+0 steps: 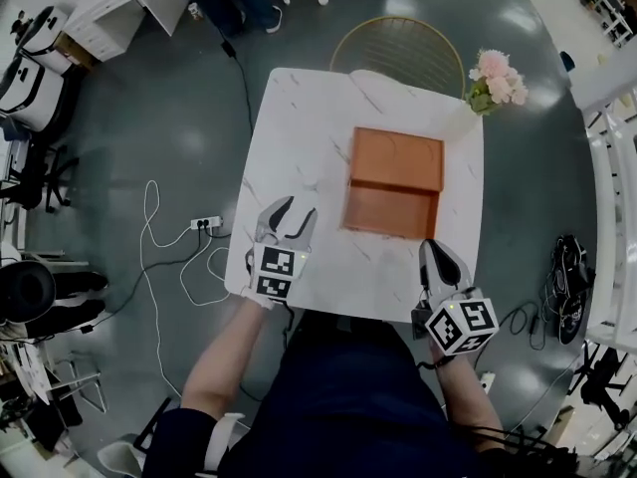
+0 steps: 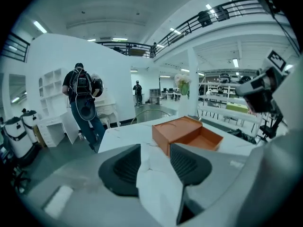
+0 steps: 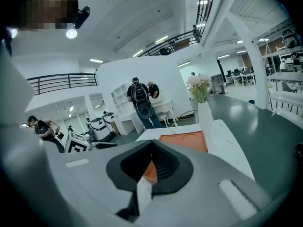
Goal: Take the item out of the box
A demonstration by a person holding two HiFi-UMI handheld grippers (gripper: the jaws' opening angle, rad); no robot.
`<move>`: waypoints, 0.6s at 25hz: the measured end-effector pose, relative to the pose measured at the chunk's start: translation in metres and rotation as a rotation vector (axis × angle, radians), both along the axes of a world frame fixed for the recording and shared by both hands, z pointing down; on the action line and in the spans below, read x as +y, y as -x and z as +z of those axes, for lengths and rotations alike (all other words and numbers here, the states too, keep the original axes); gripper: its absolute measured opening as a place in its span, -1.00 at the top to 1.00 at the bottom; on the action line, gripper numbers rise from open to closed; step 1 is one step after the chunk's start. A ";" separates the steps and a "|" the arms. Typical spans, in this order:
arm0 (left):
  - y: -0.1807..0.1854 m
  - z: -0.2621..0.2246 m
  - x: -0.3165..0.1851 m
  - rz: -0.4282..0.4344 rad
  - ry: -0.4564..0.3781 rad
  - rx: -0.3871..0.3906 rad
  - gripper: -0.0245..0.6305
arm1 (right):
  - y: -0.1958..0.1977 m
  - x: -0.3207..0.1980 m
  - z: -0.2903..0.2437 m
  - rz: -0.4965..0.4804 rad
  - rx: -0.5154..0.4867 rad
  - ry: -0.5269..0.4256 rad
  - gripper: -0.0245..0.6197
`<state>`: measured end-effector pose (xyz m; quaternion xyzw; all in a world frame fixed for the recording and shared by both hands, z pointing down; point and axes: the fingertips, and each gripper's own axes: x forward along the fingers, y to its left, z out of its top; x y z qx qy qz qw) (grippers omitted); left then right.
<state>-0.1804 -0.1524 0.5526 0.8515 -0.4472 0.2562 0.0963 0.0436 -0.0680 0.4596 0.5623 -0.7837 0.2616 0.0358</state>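
Note:
An orange box point(image 1: 395, 157) lies on the white marble table point(image 1: 299, 127), right of centre. Its near half point(image 1: 388, 213) is uncovered and shows only an orange floor. My left gripper point(image 1: 290, 217) hovers over the table's front left part, left of the box, with its jaws open and nothing between them. In the left gripper view the box point(image 2: 182, 131) lies ahead, beyond the left gripper point(image 2: 155, 156). My right gripper point(image 1: 435, 255) is at the front right edge, just short of the box's near corner, jaws shut and empty. The right gripper view shows the right gripper point(image 3: 151, 148) with orange behind the tips.
A white vase of pink flowers point(image 1: 495, 80) stands at the table's far right corner. A gold wire chair point(image 1: 398, 48) is behind the table. Cables and a power strip point(image 1: 206, 223) lie on the floor to the left. A person with a backpack point(image 2: 83, 103) stands beyond.

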 end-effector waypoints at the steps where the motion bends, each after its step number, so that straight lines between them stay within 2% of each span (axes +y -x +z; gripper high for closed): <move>1: -0.002 -0.008 0.007 -0.009 0.009 0.026 0.32 | 0.003 -0.001 -0.002 -0.010 -0.004 -0.007 0.91; 5: -0.012 -0.045 0.029 -0.049 0.003 0.127 0.31 | 0.010 -0.007 -0.013 -0.047 -0.011 -0.040 0.91; 10: -0.023 -0.112 0.037 -0.071 -0.121 0.209 0.45 | 0.008 -0.017 -0.040 -0.070 -0.005 -0.100 0.91; 13: -0.025 -0.146 0.039 -0.089 -0.165 0.258 0.69 | 0.006 -0.022 -0.058 -0.075 0.008 -0.141 0.92; 14: -0.026 -0.154 0.040 -0.093 -0.173 0.269 0.87 | 0.004 -0.024 -0.063 -0.074 0.014 -0.152 0.92; 15: -0.026 -0.162 0.041 -0.094 -0.181 0.273 0.92 | 0.003 -0.026 -0.067 -0.070 0.019 -0.163 0.92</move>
